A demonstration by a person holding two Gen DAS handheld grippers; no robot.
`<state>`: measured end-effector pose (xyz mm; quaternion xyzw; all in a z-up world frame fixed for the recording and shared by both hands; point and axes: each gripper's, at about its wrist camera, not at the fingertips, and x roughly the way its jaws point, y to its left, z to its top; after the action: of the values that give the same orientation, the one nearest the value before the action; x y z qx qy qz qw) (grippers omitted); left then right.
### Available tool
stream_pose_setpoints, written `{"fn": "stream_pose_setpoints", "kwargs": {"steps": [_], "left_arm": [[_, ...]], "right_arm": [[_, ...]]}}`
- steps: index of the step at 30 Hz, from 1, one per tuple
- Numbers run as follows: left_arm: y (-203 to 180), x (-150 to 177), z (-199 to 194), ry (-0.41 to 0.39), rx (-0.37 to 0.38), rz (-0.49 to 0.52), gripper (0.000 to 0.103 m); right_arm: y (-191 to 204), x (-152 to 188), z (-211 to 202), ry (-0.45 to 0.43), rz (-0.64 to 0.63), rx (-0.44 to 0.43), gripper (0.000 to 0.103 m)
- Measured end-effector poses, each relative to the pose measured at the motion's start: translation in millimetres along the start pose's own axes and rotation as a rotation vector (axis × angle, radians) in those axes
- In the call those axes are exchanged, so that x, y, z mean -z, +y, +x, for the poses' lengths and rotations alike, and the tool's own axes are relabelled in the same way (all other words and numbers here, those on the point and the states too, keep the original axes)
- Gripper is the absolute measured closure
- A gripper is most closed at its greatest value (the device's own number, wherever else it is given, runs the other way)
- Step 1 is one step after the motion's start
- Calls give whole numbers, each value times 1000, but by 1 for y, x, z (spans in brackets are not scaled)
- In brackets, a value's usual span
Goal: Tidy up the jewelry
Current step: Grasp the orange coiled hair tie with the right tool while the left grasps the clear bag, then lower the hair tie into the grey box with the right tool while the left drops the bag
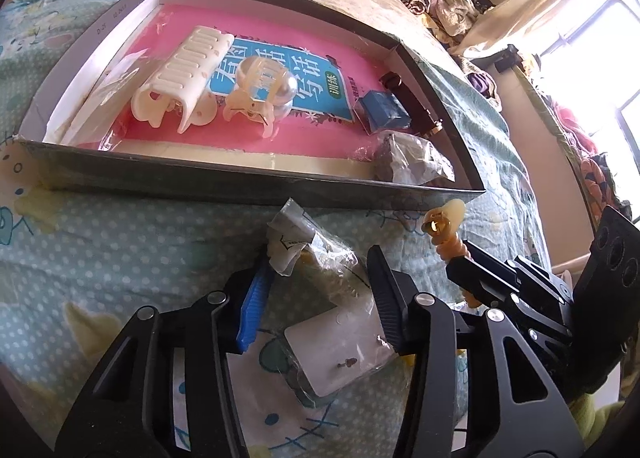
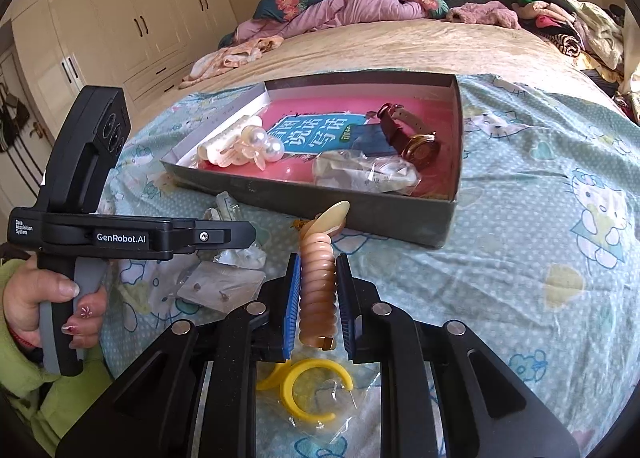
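Observation:
A shallow grey box (image 1: 248, 177) (image 2: 360, 213) on the bed holds a white hair claw (image 1: 180, 77), a pearl hair clip (image 1: 260, 93) (image 2: 256, 141), a brown watch (image 2: 408, 137) (image 1: 408, 101) and a crumpled plastic bag (image 2: 360, 173). My right gripper (image 2: 318, 290) is shut on a tan ribbed hair clip (image 2: 318, 282) (image 1: 448, 225), held in front of the box. My left gripper (image 1: 316, 290) is open over a clear bag with an earring card (image 1: 340, 354) (image 2: 220, 286); the bag lies between its fingers.
Yellow hoop earrings in a bag (image 2: 316, 390) lie under my right gripper. The blue cartoon bedsheet (image 2: 540, 258) surrounds the box. Clothes (image 2: 560, 25) pile at the bed's far right; wardrobes (image 2: 120, 17) stand at left.

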<state>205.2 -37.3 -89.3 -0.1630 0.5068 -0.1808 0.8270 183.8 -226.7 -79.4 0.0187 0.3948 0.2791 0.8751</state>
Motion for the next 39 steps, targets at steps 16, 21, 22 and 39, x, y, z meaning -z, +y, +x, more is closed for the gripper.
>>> {"fn": "stream_pose_setpoints", "kwargs": {"steps": [16,21,22,39], "left_arm": [[-3,-10,-56,-114,-28,46,68],[5,-18,-70,-146,-60,38,68],[7,-20,-73,-152,-67,37,68],[41,-58,-95,-209,-176,8,68]], "right_arm": [[7,-17,-28,-77,-32,-6,86],[10,-26,-32,-98,-50,-6,86],[10,-28,-32,-101,-53,-7,86],[6,-76,-25,-161,-104,12,86]]}}
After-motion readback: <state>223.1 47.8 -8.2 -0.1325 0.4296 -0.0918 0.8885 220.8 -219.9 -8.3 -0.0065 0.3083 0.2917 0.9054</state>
